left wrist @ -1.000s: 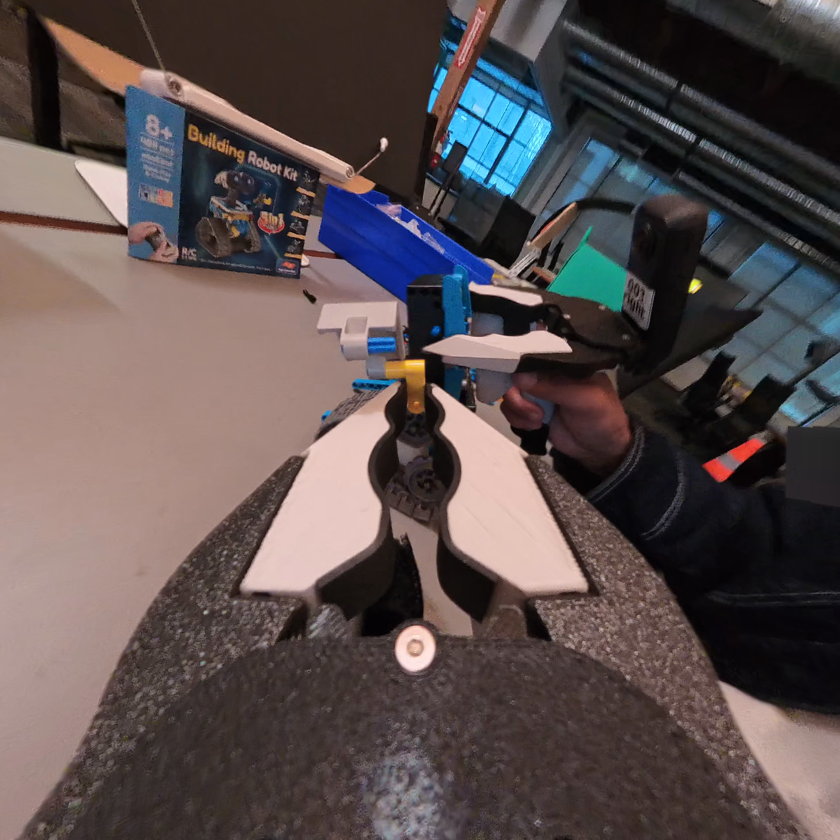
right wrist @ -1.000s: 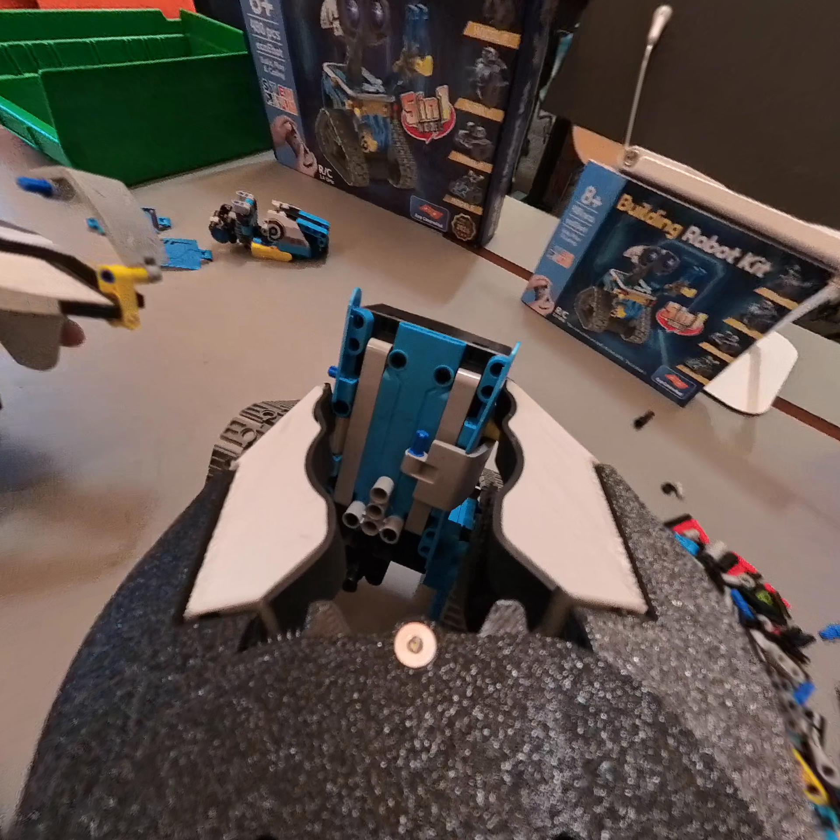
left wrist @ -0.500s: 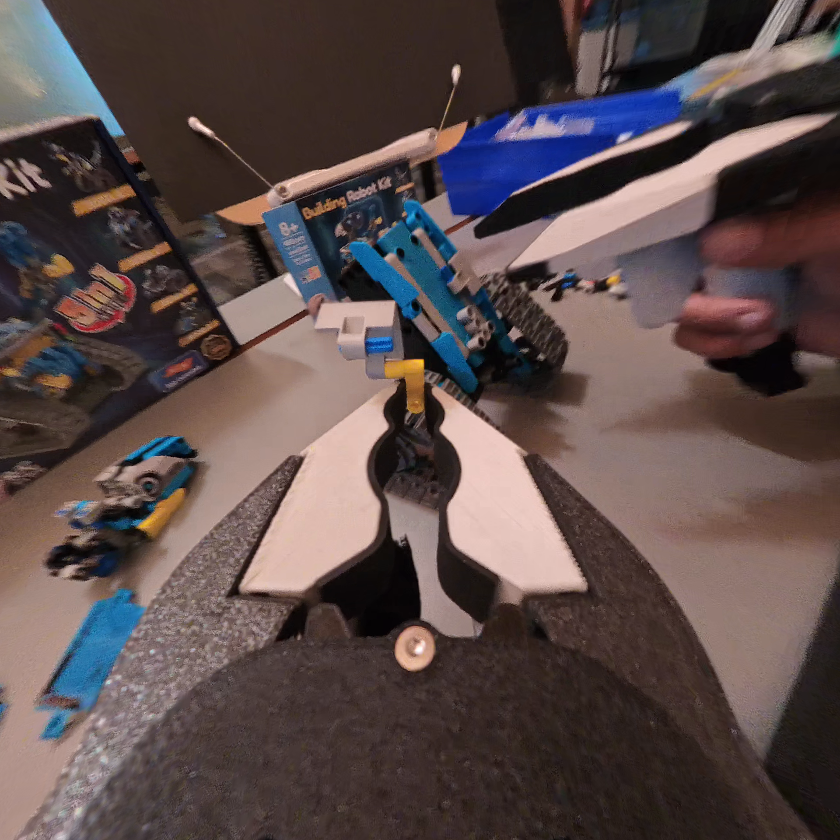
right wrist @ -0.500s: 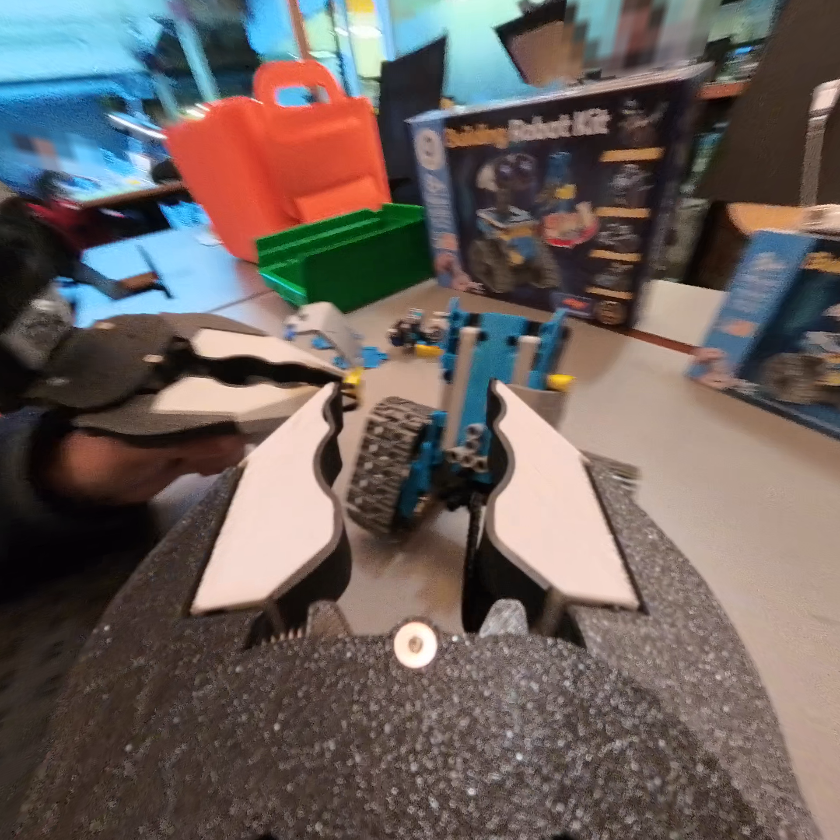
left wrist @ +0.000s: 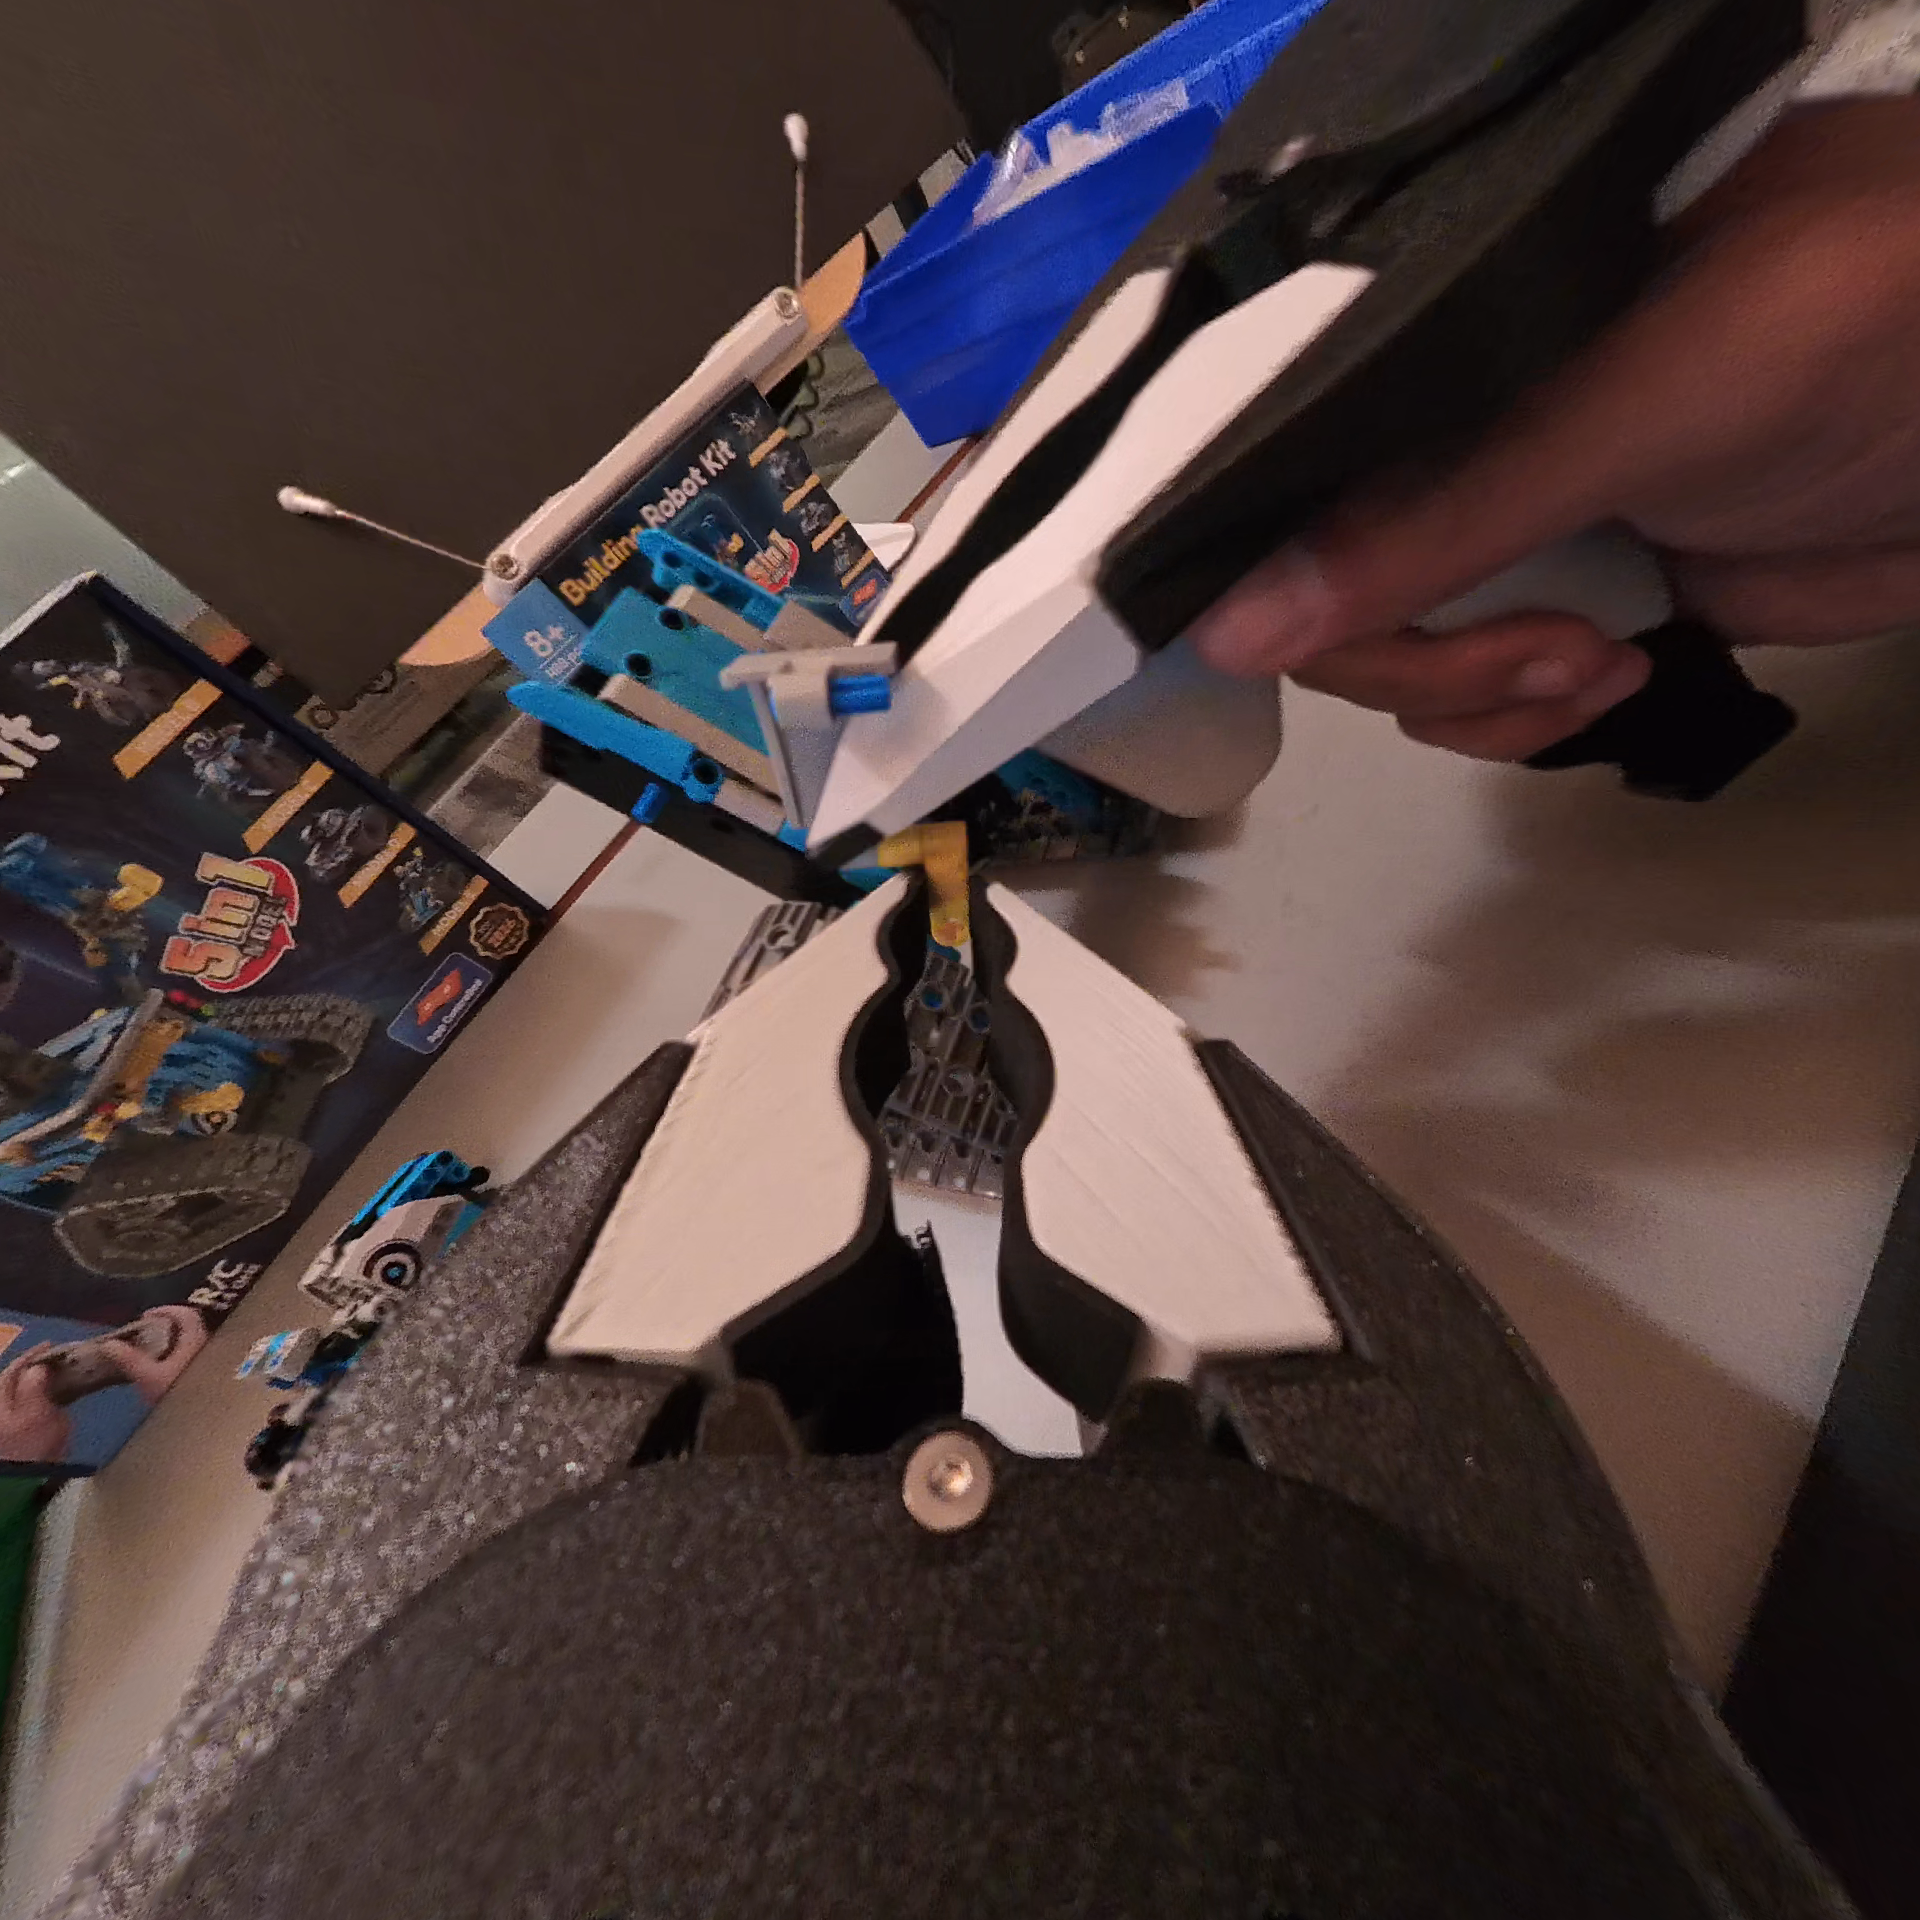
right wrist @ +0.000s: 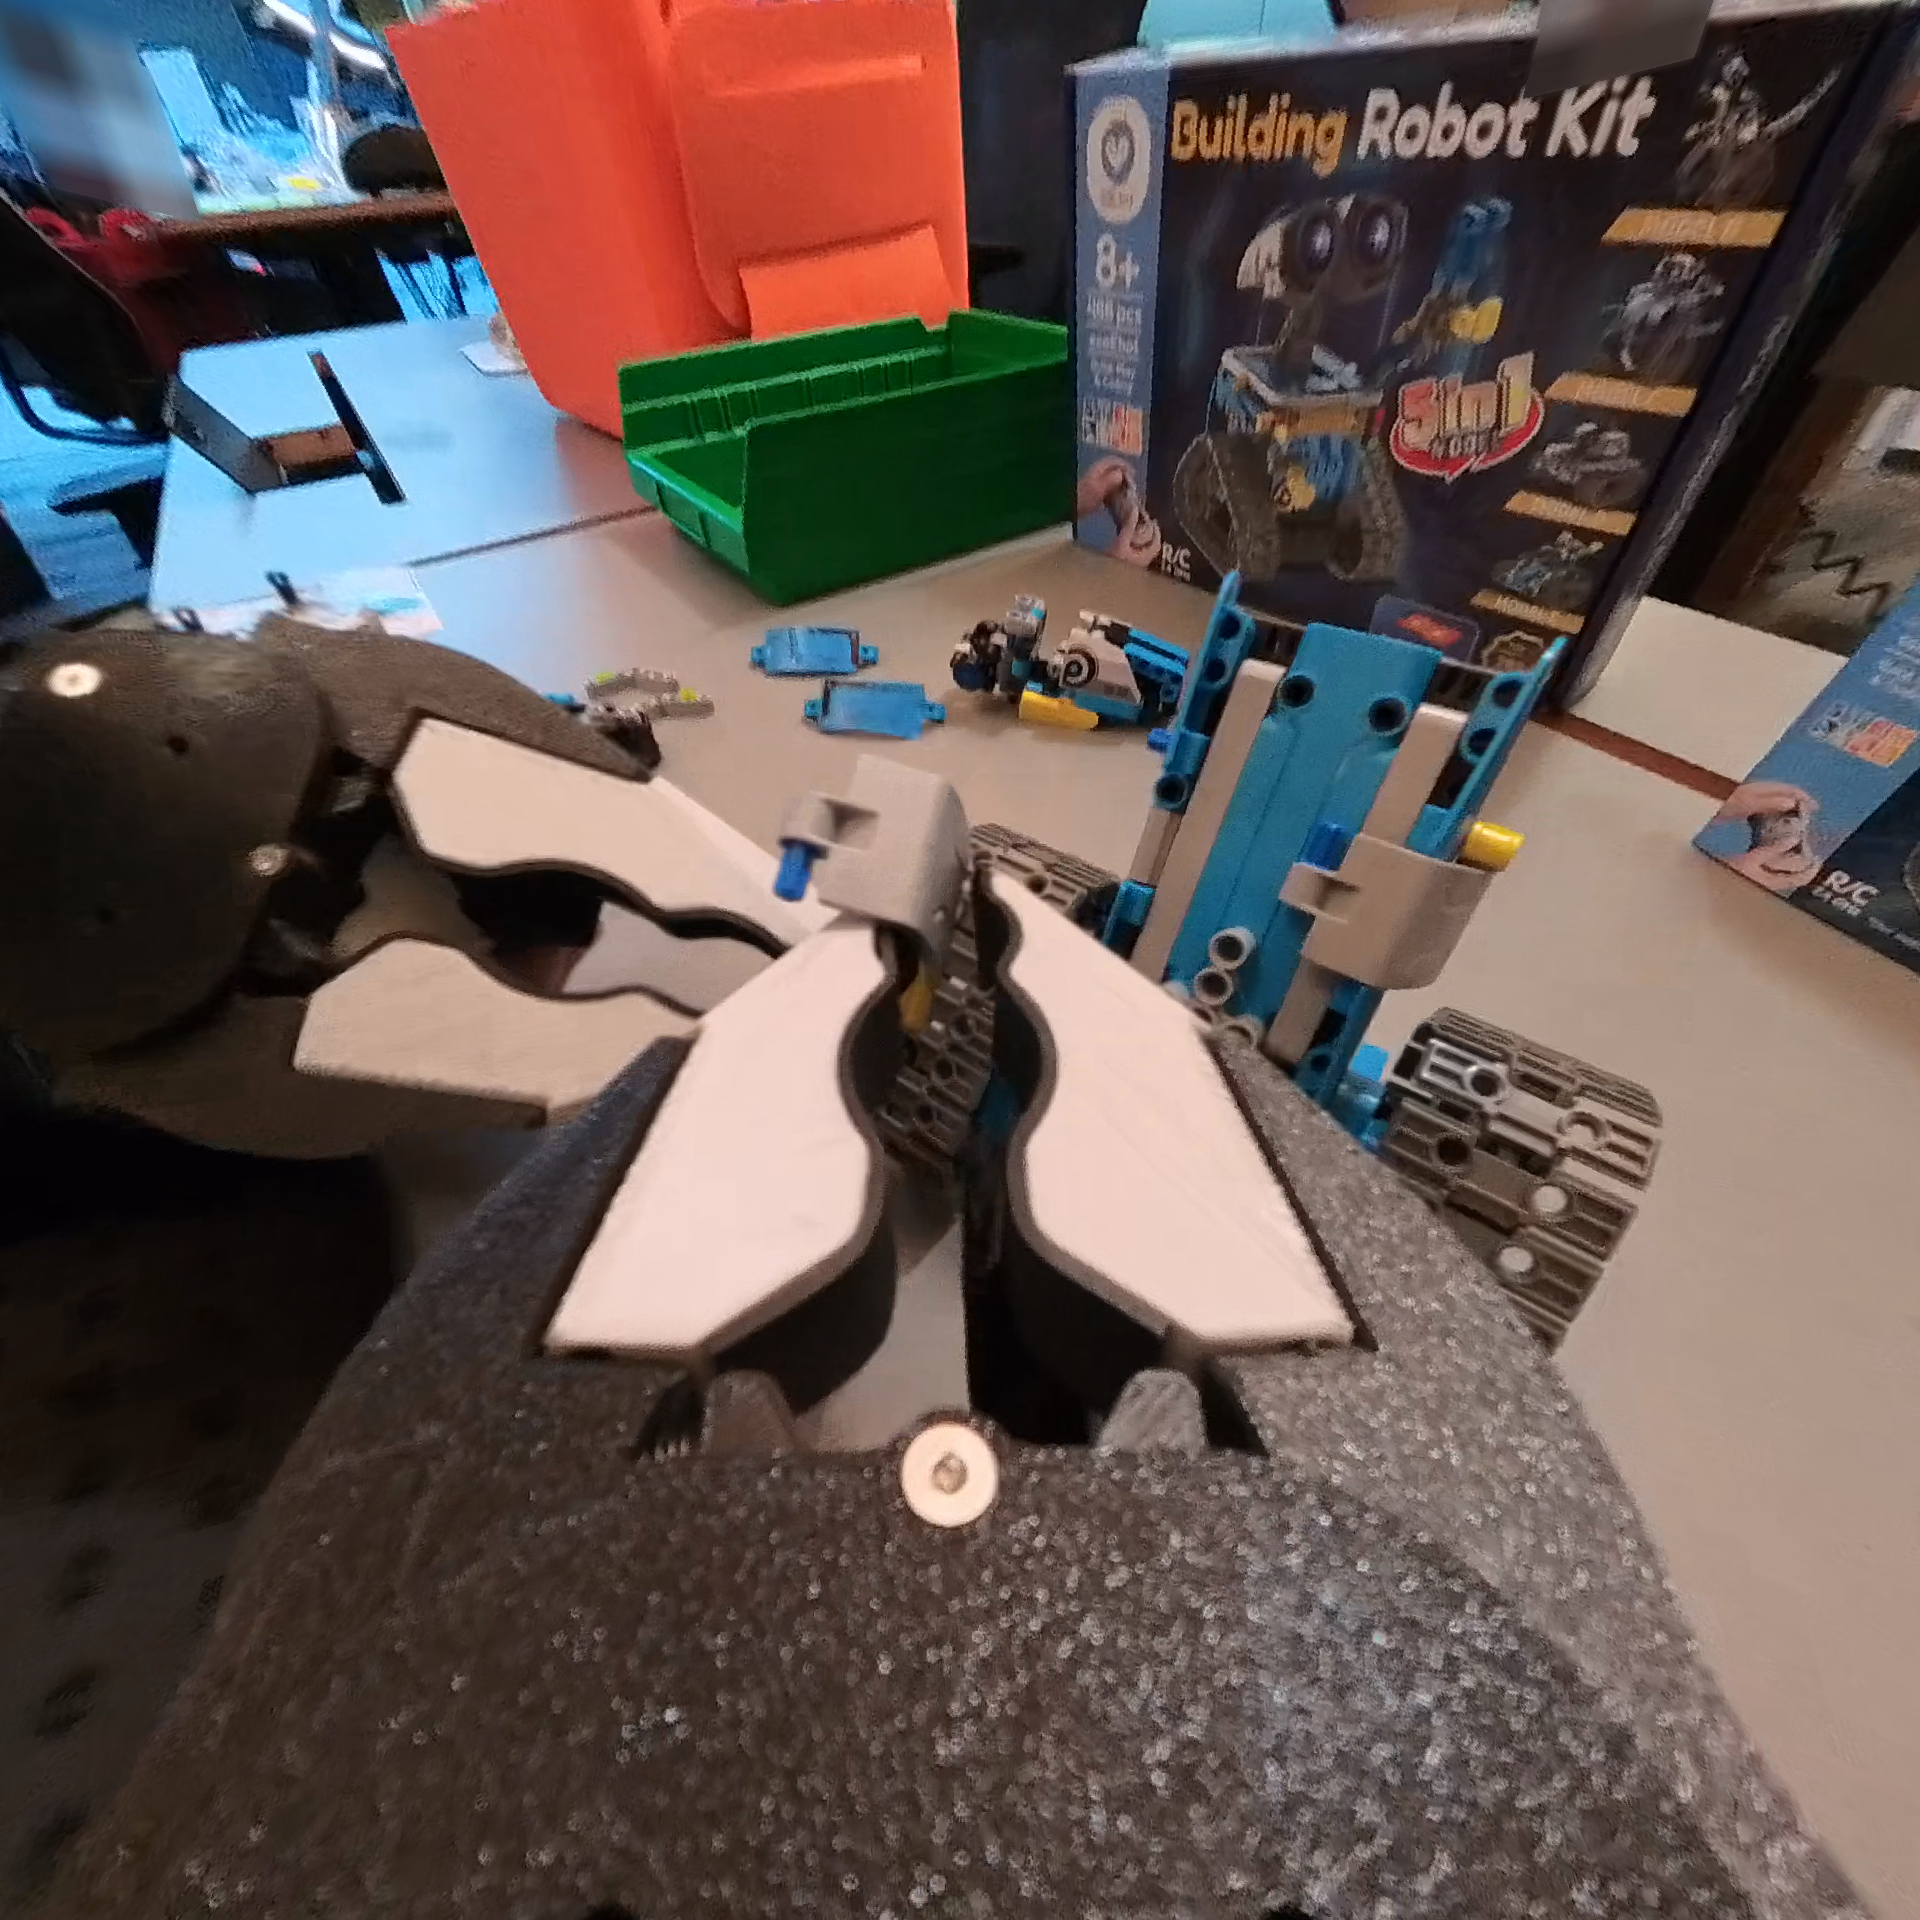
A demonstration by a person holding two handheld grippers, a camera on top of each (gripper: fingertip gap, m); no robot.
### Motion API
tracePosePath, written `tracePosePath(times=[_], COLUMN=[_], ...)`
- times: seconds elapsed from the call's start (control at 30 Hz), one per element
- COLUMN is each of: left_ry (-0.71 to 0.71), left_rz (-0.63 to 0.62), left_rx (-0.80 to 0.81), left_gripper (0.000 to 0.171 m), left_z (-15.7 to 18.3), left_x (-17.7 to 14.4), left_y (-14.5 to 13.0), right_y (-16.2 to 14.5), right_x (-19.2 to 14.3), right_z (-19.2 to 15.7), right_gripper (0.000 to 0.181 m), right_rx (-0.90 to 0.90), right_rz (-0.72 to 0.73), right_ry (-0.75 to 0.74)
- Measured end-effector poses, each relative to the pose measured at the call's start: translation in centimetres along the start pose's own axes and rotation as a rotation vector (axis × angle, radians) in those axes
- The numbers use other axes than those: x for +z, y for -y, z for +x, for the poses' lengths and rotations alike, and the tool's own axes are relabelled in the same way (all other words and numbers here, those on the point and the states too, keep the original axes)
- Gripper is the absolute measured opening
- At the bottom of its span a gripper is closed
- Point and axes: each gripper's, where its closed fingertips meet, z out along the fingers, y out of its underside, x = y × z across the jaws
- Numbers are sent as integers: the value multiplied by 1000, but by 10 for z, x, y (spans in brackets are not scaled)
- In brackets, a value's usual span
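My left gripper [left wrist: 940, 896] is shut on a yellow connector [left wrist: 945, 857] that carries a grey curved panel [left wrist: 800, 727] with a blue pin. My right gripper [right wrist: 940, 914] has its fingers closed in on the same grey panel [right wrist: 894, 842], and the yellow connector [right wrist: 914, 1000] shows between them. The two grippers meet tip to tip above the table. In the right wrist view the left gripper [right wrist: 727, 961] comes in from the left. A blue and grey tracked robot body [right wrist: 1340, 790] stands on the table just behind, free of both grippers; it also shows in the left wrist view [left wrist: 665, 665].
A green bin [right wrist: 862, 457] and an orange case [right wrist: 707, 187] stand at the back left. A large kit box [right wrist: 1455, 312] stands behind the robot. A small blue-white sub-assembly [right wrist: 1081, 675] and flat blue panels [right wrist: 873, 712] lie on the table. A blue bin [left wrist: 1018, 270] stands farther back. My left and right fingertips are right by each other. The small blue-white sub-assembly [right wrist: 1081, 675] is about 25 cm from both grippers' fingertips. The left camera catches it too, in the left wrist view [left wrist: 412, 1256].
My right gripper let go of the robot body, which now stands on the table. It moved over to the left gripper's piece and closed on the grey panel. The left gripper kept its hold.
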Motion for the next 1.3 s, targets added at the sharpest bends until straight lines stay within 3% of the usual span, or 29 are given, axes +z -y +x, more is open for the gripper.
tracePosePath(times=[0.1,0.23,0.37,0.4,0.47,0.5,0.53,0.63,0.73,0.87,0.93,1.07,1.17,1.2,1.3], left_ry=[27,89,77,30,-226,-148,-75,-22,-65,-123,-222,-548,-568,-562,-547], left_rz=[-19,-14,3,12,107,101,132,68,61,-16,-94,-227,-243,-241,-96], left_rx=[109,232,243,237,322,442,460,265,186,77,20,-61,-90,-134,-386], left_gripper=[6,6,6,6,4,6,5,5,5,6,6,7,13,28,37], left_z=[5,4,7,14,81,88,80,35,32,32,45,99,104,100,79], left_x=[1,-1,-3,-3,-8,-7,-8,-7,-8,-1,2,-8,-8,-7,-5], left_y=[0,5,8,9,21,27,37,18,11,-5,-21,-42,-41,-39,-7], right_y=[-3,2,1,2,17,9,9,8,14,19,19,22,22,22,26], right_x=[0,-1,-1,-1,0,2,-4,-18,-22,-25,-25,-29,-28,-27,-26], right_z=[1,0,-2,-2,-2,4,13,34,40,36,35,38,34,32,21], right_gripper=[0,0,0,0,0,0,0,0,0,0,0,0,0,0,0], right_rx=[27,223,333,370,479,439,425,526,667,625,629,710,737,736,693], right_rz=[-21,33,49,56,132,82,102,139,186,206,205,243,244,238,240], right_ry=[-2,52,118,138,205,174,134,131,224,243,255,289,327,334,361])
